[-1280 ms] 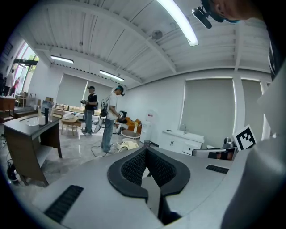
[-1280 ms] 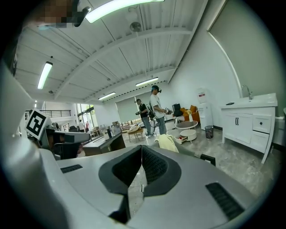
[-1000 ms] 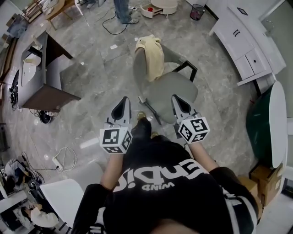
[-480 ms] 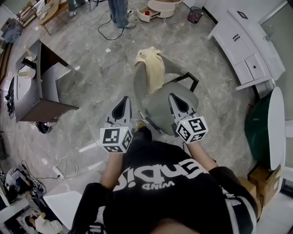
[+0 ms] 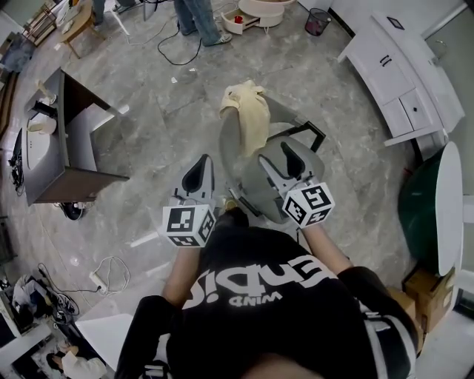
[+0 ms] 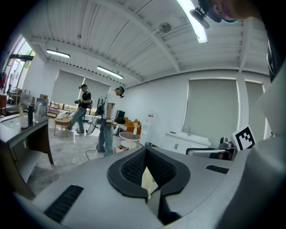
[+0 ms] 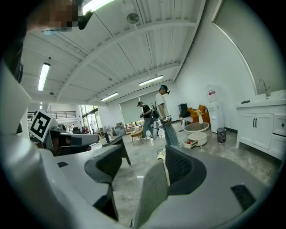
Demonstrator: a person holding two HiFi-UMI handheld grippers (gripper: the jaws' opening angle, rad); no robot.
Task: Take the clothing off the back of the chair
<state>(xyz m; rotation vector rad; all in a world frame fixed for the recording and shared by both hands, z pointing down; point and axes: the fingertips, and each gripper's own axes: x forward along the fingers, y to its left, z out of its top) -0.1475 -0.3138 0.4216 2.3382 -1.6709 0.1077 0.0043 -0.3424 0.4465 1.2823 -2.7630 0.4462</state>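
In the head view you are standing over the gray chair (image 5: pixel 231 148). The pale yellow clothing (image 5: pixel 248 111) is draping over the top of its backrest and hanging down along it. Your left gripper (image 5: pixel 198 169) is hovering over the floor (image 5: pixel 163 96) just left of the chair, with its fingers clenched together and holding nothing. Your right gripper (image 5: pixel 280 161) is hovering over the seat and pointing toward the backrest. Its fingers are spreading apart, released, and are not touching the clothing. A dark table (image 5: pixel 74 159) is standing well off to the left, a white cabinet (image 5: pixel 400 74) is sitting at the upper right, and the legs of other people (image 5: pixel 198 18) are showing at the top edge.

In the left gripper view your left gripper (image 6: pixel 147 172) is keeping its ribbed fingers (image 6: pixel 129 167) pressed closed. Only a narrow slit is showing at the tips, and a sliver of the clothing (image 6: pixel 146 178) is showing through it from beyond, not gripped. The people (image 6: pixel 106 127) are standing farther back in the room.

In the right gripper view your right gripper (image 7: pixel 143 167) is opening, its fingers (image 7: pixel 183 167) standing wide with no pad pressing on anything. The edge of the chair (image 7: pixel 154 197) backrest is rising in the gap ahead of them. A strip of the clothing (image 7: pixel 166 170) is running down that edge beside the right-hand finger. The people (image 7: pixel 163 116) are walking in the background, and the cabinet (image 7: pixel 263 127) is standing along the right wall.
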